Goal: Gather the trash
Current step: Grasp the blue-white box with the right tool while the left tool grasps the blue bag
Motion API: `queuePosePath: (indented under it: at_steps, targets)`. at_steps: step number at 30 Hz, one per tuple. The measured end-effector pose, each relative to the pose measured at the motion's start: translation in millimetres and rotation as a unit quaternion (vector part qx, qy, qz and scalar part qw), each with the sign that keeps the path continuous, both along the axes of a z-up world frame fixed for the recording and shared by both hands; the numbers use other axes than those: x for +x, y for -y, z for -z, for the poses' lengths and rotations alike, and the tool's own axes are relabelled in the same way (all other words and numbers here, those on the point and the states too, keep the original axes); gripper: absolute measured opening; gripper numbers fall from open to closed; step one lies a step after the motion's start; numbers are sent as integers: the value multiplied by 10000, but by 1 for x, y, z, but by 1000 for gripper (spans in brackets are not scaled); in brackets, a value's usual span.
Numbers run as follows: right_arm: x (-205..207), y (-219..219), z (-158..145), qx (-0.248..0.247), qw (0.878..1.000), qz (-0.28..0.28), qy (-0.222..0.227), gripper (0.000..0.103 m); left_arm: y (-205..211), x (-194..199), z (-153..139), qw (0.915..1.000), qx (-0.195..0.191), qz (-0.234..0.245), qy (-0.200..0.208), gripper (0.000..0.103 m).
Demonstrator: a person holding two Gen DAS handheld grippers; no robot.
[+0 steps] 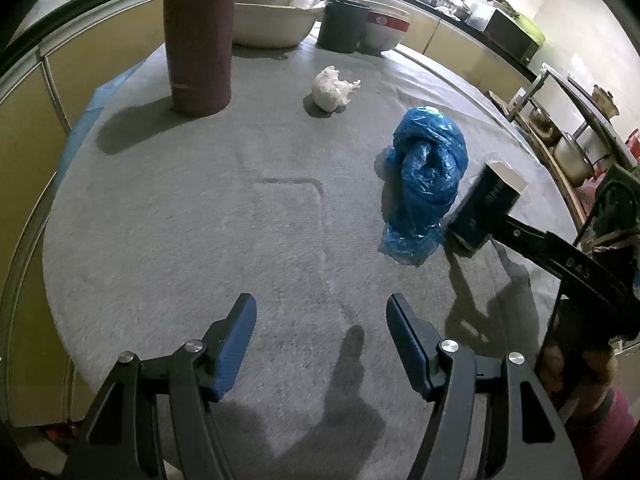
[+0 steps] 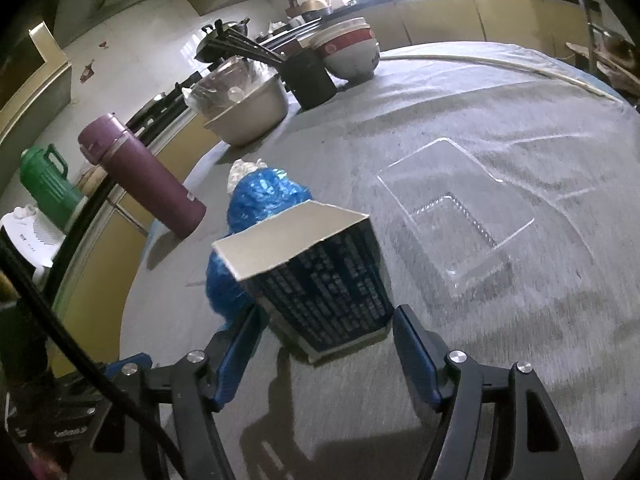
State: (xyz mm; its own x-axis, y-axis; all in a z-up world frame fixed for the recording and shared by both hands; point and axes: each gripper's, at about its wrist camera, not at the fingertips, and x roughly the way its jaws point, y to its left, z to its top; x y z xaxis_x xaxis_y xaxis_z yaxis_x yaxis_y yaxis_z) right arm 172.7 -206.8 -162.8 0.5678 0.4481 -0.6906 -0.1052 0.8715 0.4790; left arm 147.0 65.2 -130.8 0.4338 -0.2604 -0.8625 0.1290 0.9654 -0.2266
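- The left gripper [image 1: 321, 316] hangs over a round table [image 1: 180, 240] draped in grey cloth, its blue-padded fingers [image 1: 240, 320] spread wide with only bare cloth between them.
- Ahead of the left fingers and to their right lies a crumpled blue plastic bag [image 1: 428, 176]; farther ahead sits a ball of white paper [image 1: 332, 88], apart from the bag.
- The right gripper [image 2: 326, 316] has its fingers [image 2: 412, 344] spread apart around the near end of a dark blue carton [image 2: 320, 280] with an open flap; in the right wrist view a gap shows beside the right finger, and whether the left finger touches the carton cannot be told.
- The carton lies just beside the blue plastic bag [image 2: 260, 200], which sits to the left of and beyond the right fingers.
- To the right of the right fingers and ahead of them, a clear plastic tray [image 2: 460, 216] rests on the cloth.
- A maroon flask [image 1: 198, 36] stands far ahead of the left fingers, to their left.
- At the table's far edge stand a basin [image 2: 248, 116], a dark cup [image 2: 310, 80] holding utensils, and stacked bowls [image 2: 352, 52].
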Motion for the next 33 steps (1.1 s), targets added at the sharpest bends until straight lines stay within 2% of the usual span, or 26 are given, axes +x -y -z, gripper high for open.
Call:
queuePosePath:
  at_steps: [17, 19, 20, 23, 27, 33]
  targets:
    - [15, 1, 4, -41, 9996, -57, 267, 76, 20, 13, -3, 9998, 117, 175, 48, 68]
    - [15, 1, 4, -34, 9995, -67, 315, 64, 22, 16, -4, 9998, 122, 175, 52, 68]
    - [15, 0, 4, 10, 9994, -137, 333, 63, 23, 16, -5, 9997, 123, 179, 56, 68]
    - [12, 0, 2, -104, 9992, -71, 366, 63, 30, 21, -8, 9996, 142, 230, 92, 68]
    - [2, 16, 4, 144, 9996, 0, 223, 62, 44, 31, -11, 9991, 190, 322, 210, 68]
    - [-25, 41, 0, 253, 9995, 36, 172, 62, 72, 58, -8, 9990, -46, 433, 120, 73]
